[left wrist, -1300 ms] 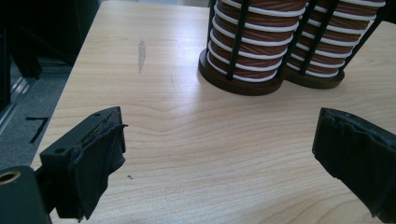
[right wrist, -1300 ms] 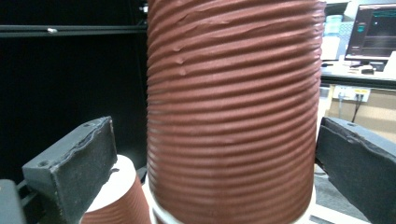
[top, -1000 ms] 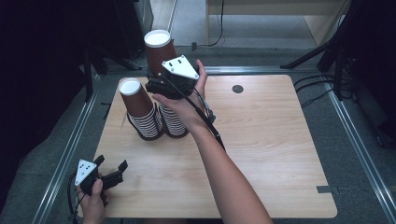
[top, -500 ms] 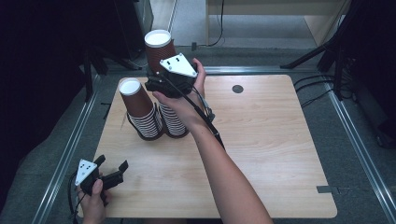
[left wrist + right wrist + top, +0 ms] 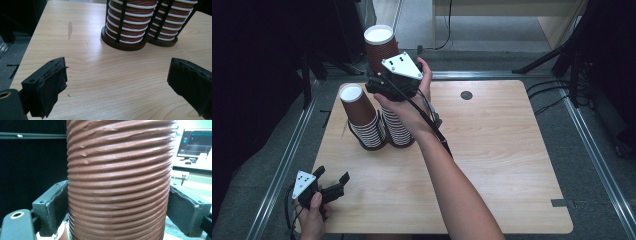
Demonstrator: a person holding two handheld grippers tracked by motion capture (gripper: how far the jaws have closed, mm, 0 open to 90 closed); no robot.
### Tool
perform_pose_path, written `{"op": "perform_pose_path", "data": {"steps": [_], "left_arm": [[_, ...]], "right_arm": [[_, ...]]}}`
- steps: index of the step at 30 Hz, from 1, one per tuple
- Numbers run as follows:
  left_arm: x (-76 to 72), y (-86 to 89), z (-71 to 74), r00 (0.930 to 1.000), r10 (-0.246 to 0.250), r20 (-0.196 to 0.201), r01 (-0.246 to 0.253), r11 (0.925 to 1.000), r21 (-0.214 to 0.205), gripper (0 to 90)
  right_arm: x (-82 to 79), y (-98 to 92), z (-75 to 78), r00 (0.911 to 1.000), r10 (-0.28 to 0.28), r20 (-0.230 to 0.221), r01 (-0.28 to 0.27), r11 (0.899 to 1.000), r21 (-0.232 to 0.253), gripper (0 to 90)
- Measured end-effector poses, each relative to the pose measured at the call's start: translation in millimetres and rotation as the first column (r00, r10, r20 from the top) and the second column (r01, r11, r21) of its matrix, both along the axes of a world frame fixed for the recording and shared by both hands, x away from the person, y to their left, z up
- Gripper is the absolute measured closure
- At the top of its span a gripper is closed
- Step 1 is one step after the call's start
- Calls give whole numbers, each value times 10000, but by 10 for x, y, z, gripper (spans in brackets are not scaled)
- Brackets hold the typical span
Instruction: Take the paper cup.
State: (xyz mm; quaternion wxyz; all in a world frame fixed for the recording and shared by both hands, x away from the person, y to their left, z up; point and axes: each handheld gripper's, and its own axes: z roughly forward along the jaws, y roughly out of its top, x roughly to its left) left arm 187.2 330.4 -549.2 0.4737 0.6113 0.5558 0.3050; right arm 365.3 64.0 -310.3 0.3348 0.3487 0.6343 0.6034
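The right gripper (image 5: 384,85), in the upper middle of the high view, has its jaws clamped on the top cup (image 5: 379,47) of the taller stack (image 5: 396,127). In the right gripper view the ribbed brown wall of that cup (image 5: 120,180) stands between the two black pads, one pressing each side. The cup sits at the upper left of centre in the high view, above the stack it belongs to, and whether it has come free of the cups under it or is just seated on them cannot be told from here (the hand hides the join).

The work looks to be at an early stage: the grasp is made, but the cup has not been carried anywhere, and no loose cup lies on the bench (image 5: 492,165). What is left, as I judge it, is to lift the cup clear and set it where it is wanted, perhaps on the shorter stack (image 5: 362,122) just to the left.

The left gripper (image 5: 332,185) rests low at the lower left corner of the bench, jaws wide apart and holding nothing; its own view looks across bare wood to the bases of the stacks (image 5: 125,37).

By count: two stacks of brown cups, each in a black wire holder, standing side by side and touching or nearly so; two grippers; one bench. The cups in each stack are too many and too close to count surely.
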Motion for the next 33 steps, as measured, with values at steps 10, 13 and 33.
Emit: {"op": "perform_pose_path", "data": {"steps": [10,13,33], "left_arm": [[-2,7,2,10000,21,21,-21,10000,-76,26],[-1,11,1,10000,10,32,-10,9999,-114,26],[2,7,1,10000,-21,-6,21,10000,-51,26]], "right_arm": [[-22,17,145,9995,-27,321,24,9999,104,126],[-33,23,188,9991,-77,414,70,9999,155,127],[-81,-18,458,9953,-170,951,127,9989,460,132]]}}
